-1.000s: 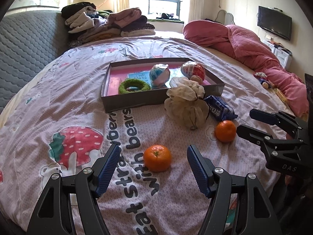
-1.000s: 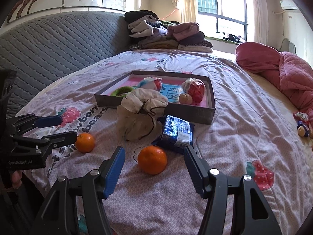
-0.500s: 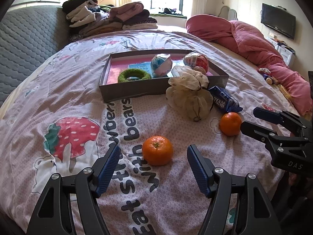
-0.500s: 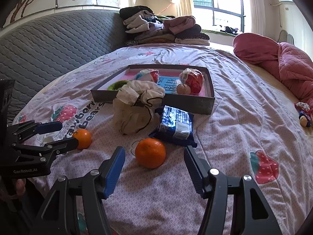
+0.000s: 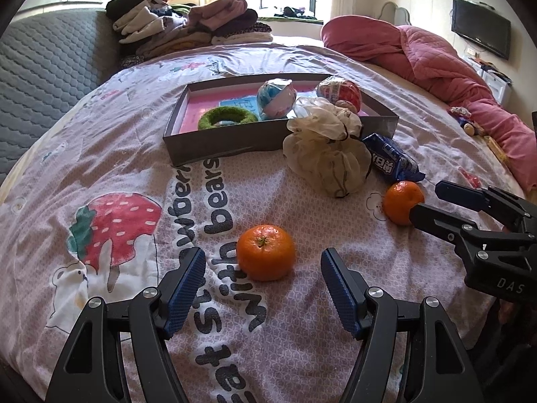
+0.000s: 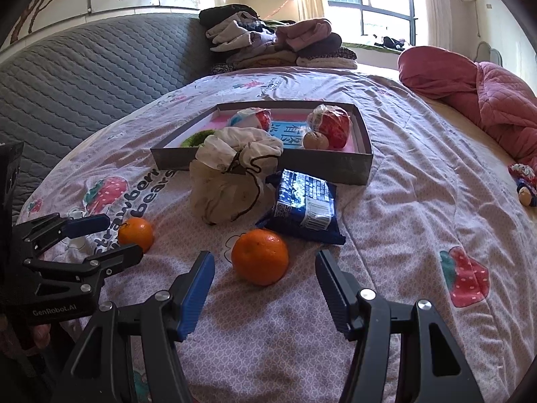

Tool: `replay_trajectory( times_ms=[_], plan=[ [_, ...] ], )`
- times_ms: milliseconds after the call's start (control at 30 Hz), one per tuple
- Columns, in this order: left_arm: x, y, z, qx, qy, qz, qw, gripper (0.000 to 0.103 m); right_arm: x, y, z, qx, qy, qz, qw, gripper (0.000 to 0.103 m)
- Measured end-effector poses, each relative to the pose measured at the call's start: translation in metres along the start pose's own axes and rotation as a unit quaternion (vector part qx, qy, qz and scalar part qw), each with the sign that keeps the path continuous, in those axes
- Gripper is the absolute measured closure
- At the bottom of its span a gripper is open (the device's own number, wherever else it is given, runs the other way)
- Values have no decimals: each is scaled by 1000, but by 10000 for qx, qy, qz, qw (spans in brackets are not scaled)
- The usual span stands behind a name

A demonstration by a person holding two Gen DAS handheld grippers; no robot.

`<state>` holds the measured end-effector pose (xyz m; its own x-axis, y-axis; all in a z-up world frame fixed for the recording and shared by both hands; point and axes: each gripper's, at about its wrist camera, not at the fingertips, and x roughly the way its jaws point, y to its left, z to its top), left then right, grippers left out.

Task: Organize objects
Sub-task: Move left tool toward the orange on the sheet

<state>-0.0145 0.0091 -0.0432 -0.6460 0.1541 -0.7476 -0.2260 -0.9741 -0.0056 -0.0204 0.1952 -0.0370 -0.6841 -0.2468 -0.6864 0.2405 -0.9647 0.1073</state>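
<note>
The bedsheet (image 5: 134,174) carried printed strawberries and the words "strawberry bears" and "eat with", and the body of the left gripper (image 6: 97,235) read "GenRobot.AI" while that of the right gripper (image 5: 433,201) read "DAS". A blue snack packet (image 6: 303,201) bore white characters too small to read, lying just beside a cream drawstring bag (image 6: 228,181) in front of a grey tray (image 5: 221,147) with a pink floor, which held a green ring (image 5: 226,119) and two wrapped balls. Each gripper's fingers stood apart and empty, one mandarin (image 5: 265,252) lying on the sheet ahead of the left pair, another mandarin (image 6: 260,256) ahead of the right. Folded clothes (image 6: 268,45), a pink quilt (image 5: 436,53), a window and a wall television (image 5: 480,36) filled the room behind.
</note>
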Motion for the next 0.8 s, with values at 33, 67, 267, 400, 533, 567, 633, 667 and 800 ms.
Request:
replay_trajectory(
  times_ms=[33, 67, 267, 400, 533, 567, 633, 667, 800],
  plan=[
    [1, 0, 0, 3, 6, 9, 10000, 30, 1, 0, 0, 15, 0, -5, 10000, 41],
    [2, 0, 0, 1, 11, 11, 10000, 30, 3, 0, 0, 18, 7, -12, 10000, 41],
    [4, 2, 0, -66, 3, -1, 10000, 30, 10, 3, -1, -11, 92, -41, 9999, 41],
    [5, 4, -1, -102, 41, 30, 9999, 30, 11, 4, -1, -23, 76, -38, 10000, 41],
    [7, 6, 0, -149, 49, 84, 9998, 30, 13, 4, -3, -51, 107, -79, 9999, 41],
    [8, 6, 0, -177, 44, 87, 9998, 30, 14, 4, -3, -54, 107, -96, 9999, 41],
    [9, 7, 1, -199, 25, 113, 9997, 30, 14, 4, -3, -60, 99, -118, 9999, 41],
    [9, 7, 2, -207, 23, 128, 9997, 30, 14, 4, -2, -56, 84, -130, 9999, 41],
    [12, 8, 3, -271, 35, 128, 9995, 31, 17, 5, -2, -38, 83, -148, 9998, 41]
  ],
)
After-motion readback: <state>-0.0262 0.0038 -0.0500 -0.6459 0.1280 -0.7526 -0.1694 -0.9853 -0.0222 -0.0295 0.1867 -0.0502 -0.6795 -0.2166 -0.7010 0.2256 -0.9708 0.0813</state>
